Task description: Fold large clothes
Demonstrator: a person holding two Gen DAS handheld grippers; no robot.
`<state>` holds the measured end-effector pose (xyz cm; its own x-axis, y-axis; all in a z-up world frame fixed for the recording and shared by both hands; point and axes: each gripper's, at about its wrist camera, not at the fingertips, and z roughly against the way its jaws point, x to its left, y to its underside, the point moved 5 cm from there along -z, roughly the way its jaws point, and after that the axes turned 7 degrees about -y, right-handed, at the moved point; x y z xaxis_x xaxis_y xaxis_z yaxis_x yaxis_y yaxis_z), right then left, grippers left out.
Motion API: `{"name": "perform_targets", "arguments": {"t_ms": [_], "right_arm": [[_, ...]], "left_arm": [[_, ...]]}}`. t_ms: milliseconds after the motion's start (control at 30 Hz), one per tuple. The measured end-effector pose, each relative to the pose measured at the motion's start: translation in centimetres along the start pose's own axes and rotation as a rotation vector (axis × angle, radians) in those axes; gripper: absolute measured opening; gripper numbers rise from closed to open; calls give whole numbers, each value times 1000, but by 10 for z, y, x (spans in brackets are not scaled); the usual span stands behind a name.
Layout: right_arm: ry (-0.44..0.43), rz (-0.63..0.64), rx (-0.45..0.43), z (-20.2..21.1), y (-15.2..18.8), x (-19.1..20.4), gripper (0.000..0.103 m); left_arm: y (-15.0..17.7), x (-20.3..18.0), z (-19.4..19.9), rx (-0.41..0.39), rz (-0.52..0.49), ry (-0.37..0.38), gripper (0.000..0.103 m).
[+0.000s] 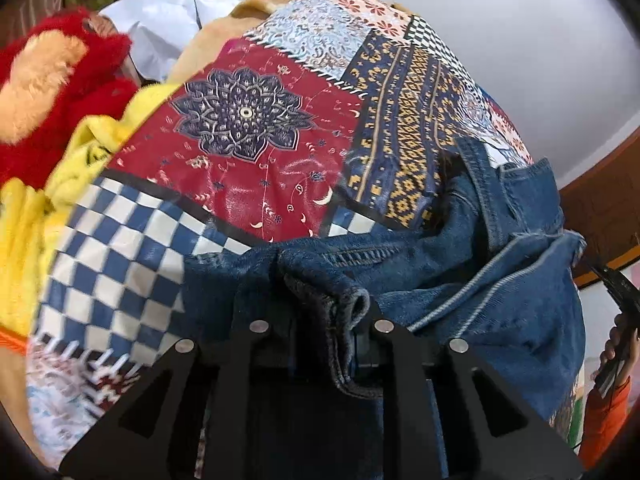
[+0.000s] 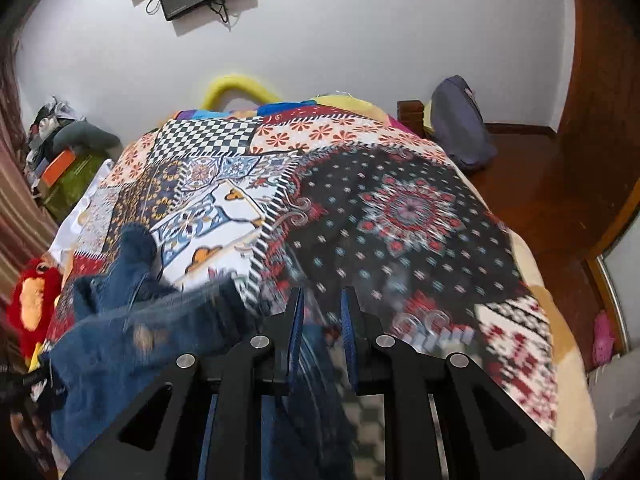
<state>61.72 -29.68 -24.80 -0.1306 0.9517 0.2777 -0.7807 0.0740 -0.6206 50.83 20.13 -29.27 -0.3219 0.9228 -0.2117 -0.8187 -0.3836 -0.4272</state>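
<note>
A pair of blue denim jeans [image 1: 460, 272] lies bunched on a patchwork bedspread [image 1: 240, 128]. A thick denim fold sits between the fingers of my left gripper [image 1: 332, 316], which is shut on it, with cloth covering the fingertips. In the right wrist view the jeans [image 2: 132, 320] trail from the left across the bedspread [image 2: 400, 208] to my right gripper [image 2: 322, 304]. Its blue pads stand close together with blurred denim in the narrow gap. That gripper also shows in the left wrist view as a black right gripper [image 1: 618, 288] in a person's hand, by the frayed hem.
A red plush toy [image 1: 52, 80] and a yellow blanket [image 1: 28, 224] lie left of the bedspread, with white cloth [image 1: 172, 12] behind. A purple bag [image 2: 460, 128] leans at the bed's far right. There is wooden floor [image 2: 540, 192] on the right and piled clutter [image 2: 60, 160] on the left.
</note>
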Motion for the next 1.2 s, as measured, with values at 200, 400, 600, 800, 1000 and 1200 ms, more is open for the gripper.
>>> {"name": "perform_targets", "arguments": {"t_ms": [200, 400, 600, 800, 1000, 1200], "right_arm": [[-39, 86, 9, 45, 22, 15, 14], [-98, 227, 20, 77, 46, 64, 14], [-149, 300, 63, 79, 67, 105, 14], [-175, 344, 148, 44, 86, 137, 14], [-182, 370, 247, -11, 92, 162, 14], [-186, 353, 218, -53, 70, 173, 14]], "left_arm": [[-4, -7, 46, -26, -69, -33, 49], [-9, 9, 101, -187, -64, -148, 95], [19, -1, 90, -107, -228, -186, 96], [49, -24, 35, -31, -441, -267, 97], [21, -15, -11, 29, -368, -280, 97], [-22, 12, -24, -29, -254, -328, 98]]}}
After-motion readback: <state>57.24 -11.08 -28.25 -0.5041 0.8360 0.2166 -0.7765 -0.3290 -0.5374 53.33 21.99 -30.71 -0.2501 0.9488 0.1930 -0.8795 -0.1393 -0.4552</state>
